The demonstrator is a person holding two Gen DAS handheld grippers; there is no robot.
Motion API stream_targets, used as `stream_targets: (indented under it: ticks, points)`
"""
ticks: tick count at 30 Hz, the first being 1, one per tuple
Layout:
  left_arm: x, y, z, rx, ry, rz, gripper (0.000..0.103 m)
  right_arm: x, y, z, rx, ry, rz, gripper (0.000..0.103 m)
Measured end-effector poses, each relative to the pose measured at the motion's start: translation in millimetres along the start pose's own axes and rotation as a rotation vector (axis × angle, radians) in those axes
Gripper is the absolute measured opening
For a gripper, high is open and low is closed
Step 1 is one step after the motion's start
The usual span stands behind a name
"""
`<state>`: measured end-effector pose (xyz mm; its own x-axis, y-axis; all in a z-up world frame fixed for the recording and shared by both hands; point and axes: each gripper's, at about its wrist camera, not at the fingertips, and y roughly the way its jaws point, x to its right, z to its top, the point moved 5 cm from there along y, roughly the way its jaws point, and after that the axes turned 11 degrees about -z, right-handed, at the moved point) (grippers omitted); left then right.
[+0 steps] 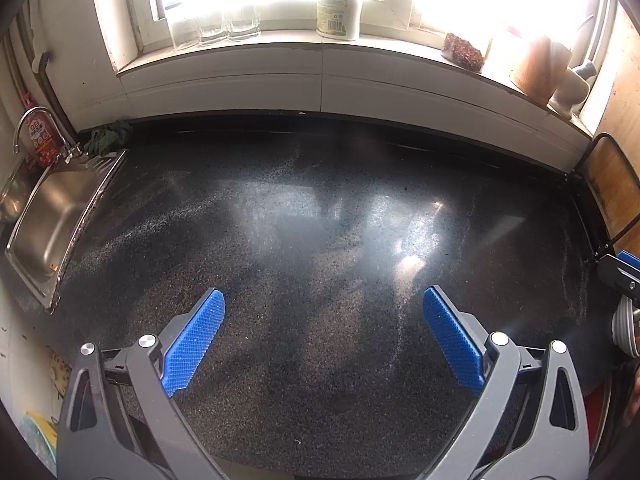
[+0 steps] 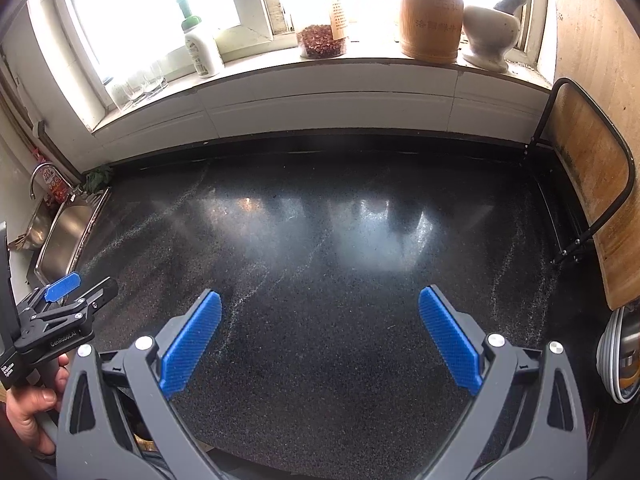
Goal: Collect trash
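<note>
My left gripper (image 1: 323, 300) is open and empty above the dark speckled countertop (image 1: 320, 220). My right gripper (image 2: 320, 300) is open and empty above the same countertop (image 2: 320, 240). The left gripper also shows at the left edge of the right wrist view (image 2: 76, 292), held in a hand. The tip of the right gripper shows at the right edge of the left wrist view (image 1: 620, 270). I see no loose trash on the counter between the fingers. A crumpled green cloth (image 1: 110, 136) lies at the back left corner by the sink; it also shows in the right wrist view (image 2: 96, 178).
A steel sink (image 1: 52, 216) with a tap (image 1: 28, 124) lies at the left. The windowsill holds glasses (image 1: 216, 26), a white bottle (image 1: 338, 10), a jar (image 2: 322, 42), a wooden canister (image 2: 430, 16) and a mortar (image 2: 490, 34). A cutting board (image 2: 592, 184) in a rack (image 2: 608, 140) stands at the right. Stacked plates (image 2: 614, 360) sit at the front right.
</note>
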<state>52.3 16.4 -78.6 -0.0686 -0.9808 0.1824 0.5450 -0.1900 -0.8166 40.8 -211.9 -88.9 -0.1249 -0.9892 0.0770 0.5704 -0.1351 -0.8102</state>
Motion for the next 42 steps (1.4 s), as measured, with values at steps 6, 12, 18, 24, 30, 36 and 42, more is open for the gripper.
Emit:
stream_targets:
  ticks: [6,12,18,24,30,36,42]
  points:
    - [-1,4,1,-0.007,-0.004,0.003,0.096,0,3,3,-0.004,0.000,0.003,0.096]
    - [-1,7,2,-0.014,-0.002,0.004,0.096,-1,6,5,-0.009,-0.001,0.002,0.096]
    - [-1,12,3,-0.020,-0.005,0.003,0.096,-2,10,6,-0.014,-0.003,0.000,0.096]
    - [-1,14,5,-0.020,-0.010,0.005,0.096,-3,11,8,-0.015,-0.005,-0.002,0.096]
    - [-3,17,6,-0.034,-0.016,0.017,0.096,-3,13,11,-0.016,-0.007,-0.001,0.096]
    - [-1,19,10,-0.041,-0.015,0.002,0.096,-3,14,11,-0.019,-0.003,-0.002,0.096]
    - [3,23,9,-0.052,-0.019,-0.041,0.096,-2,14,12,-0.017,0.003,-0.004,0.096]
